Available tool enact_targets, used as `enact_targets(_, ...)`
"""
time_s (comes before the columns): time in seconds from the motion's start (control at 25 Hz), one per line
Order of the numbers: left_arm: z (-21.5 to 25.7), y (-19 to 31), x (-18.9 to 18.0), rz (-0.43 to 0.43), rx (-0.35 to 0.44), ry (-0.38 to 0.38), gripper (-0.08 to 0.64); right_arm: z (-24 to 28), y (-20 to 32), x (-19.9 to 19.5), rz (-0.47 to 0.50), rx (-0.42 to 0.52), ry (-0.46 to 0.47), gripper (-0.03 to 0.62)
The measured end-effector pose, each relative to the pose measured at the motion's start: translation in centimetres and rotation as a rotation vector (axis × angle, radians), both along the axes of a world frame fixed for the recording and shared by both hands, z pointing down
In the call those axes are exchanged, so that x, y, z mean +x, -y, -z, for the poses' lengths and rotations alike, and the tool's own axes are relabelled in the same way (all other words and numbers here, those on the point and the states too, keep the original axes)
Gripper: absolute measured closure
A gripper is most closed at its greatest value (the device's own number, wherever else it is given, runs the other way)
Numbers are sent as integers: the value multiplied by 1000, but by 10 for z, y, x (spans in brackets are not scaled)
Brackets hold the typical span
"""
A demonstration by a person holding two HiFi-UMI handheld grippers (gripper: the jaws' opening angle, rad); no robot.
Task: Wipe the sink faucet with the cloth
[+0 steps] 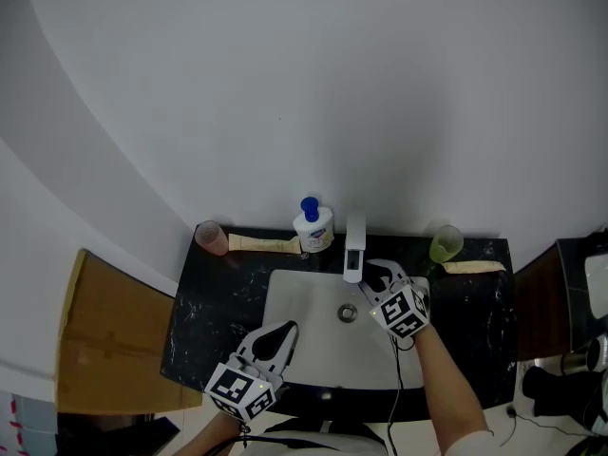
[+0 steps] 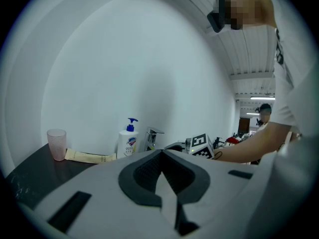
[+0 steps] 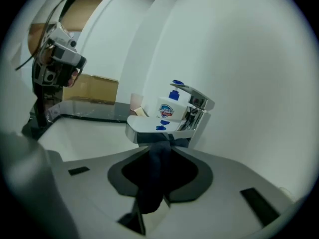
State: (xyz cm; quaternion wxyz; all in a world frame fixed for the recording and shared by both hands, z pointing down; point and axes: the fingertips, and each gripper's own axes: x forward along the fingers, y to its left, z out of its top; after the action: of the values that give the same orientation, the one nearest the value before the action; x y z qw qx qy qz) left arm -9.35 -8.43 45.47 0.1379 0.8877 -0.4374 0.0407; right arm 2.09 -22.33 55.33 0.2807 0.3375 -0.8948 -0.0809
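Faucet (image 1: 354, 247) beside soap bottle (image 1: 313, 228), right fingers (image 3: 195, 177) pinching dark cloth (image 3: 152, 183), left fingers (image 2: 139, 176) closed, empty

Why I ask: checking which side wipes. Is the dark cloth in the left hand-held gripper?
No, the right hand-held gripper clamps the dark cloth; the left hand-held gripper holds nothing.

Black counter (image 1: 202, 313), pink cup (image 1: 211, 237), soap bottle (image 1: 313, 226), green cup (image 1: 445, 244)
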Motion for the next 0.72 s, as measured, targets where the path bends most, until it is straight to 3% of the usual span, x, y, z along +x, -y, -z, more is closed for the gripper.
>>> enact_targets(0.36,4,-1,0,18,-8,5,558,11,-52,2,113,-10,36,491)
enact_targets(0.72,2,-3,-2,32,4,-4,558,13,20,20,-59,66,-16,489)
